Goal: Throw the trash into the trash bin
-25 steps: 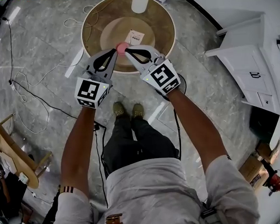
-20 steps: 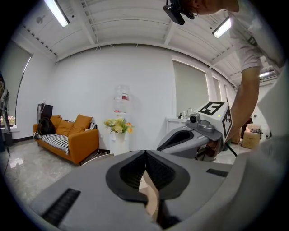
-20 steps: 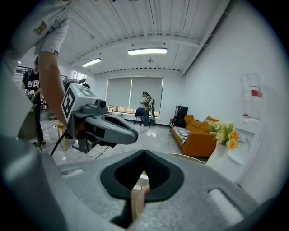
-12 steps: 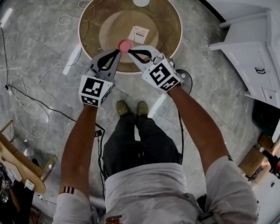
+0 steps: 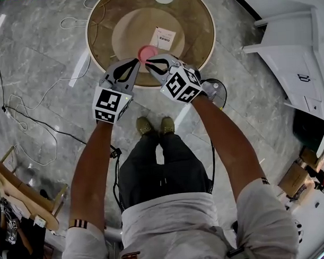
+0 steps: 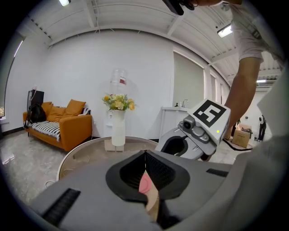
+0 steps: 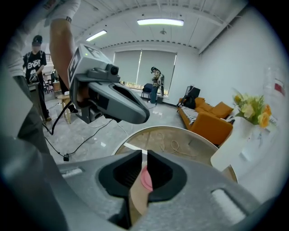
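Note:
A small piece of trash, pink on one face and tan on the other point(image 5: 146, 51), hangs above the near rim of a round wooden table point(image 5: 201, 40). My left gripper point(image 5: 134, 62) comes at it from the left and is shut on it; in the left gripper view the trash point(image 6: 144, 185) sits pinched below the meeting tips point(image 6: 145, 155). My right gripper point(image 5: 149, 60) comes from the right. Its jaws have just been opening: a narrow slit shows at its tips point(image 7: 144, 155), with the trash point(image 7: 145, 178) still between them. No trash bin shows in any view.
On the table lie a white card point(image 5: 165, 38) and a loose cord point(image 7: 174, 145), and a white vase of flowers point(image 6: 118, 126) stands at its far side. White cabinets point(image 5: 292, 52) are at the right. Cables point(image 5: 23, 112) trail on the floor. An orange sofa point(image 6: 63, 124) stands beyond.
Both grippers have sunk toward the table, tips together on the pink trash. The right gripper's marker cube has tipped over further.

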`<state>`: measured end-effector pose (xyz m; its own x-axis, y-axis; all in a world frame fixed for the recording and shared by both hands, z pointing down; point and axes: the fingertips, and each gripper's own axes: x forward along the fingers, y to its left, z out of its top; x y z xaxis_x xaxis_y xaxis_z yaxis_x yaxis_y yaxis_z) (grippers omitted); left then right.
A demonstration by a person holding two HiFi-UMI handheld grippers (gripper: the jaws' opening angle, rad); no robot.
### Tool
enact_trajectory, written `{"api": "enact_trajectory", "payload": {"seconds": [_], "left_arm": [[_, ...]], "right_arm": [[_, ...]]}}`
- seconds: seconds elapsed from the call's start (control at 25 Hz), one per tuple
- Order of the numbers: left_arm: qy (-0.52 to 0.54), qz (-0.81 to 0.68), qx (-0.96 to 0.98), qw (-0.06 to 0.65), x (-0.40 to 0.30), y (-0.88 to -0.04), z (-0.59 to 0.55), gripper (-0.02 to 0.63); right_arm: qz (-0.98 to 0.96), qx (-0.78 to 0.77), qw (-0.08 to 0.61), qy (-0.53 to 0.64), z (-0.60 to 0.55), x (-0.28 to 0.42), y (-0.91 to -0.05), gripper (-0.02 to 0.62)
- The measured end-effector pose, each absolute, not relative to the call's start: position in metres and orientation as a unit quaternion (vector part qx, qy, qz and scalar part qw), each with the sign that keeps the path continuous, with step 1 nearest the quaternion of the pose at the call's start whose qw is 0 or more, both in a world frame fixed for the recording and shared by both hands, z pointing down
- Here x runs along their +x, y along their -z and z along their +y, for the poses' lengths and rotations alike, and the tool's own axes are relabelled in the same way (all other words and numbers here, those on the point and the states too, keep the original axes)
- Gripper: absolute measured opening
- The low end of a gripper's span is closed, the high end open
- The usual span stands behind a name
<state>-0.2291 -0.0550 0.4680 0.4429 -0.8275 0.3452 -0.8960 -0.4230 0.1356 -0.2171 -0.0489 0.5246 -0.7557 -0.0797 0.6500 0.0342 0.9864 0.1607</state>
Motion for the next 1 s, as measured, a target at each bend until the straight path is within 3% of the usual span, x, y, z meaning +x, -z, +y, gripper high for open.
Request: {"api": "enact_trajectory", "payload": {"seconds": [0.72,1.0], "left_arm": [[-0.122,-0.491,0.849,0.149,-0.241,-0.503,-0.066,0.000],[-0.113,-0.491,0.850,0.154,-0.245,-0.501,-0.063,0.000]], "right_arm": [[-0.862,-0.052,0.493,0.109,-0.051,-0.223,-0.642,0.069],[-0.849,-0.040,0.514,0.116,-0.054,-0.219,-0.657,0.012]]}}
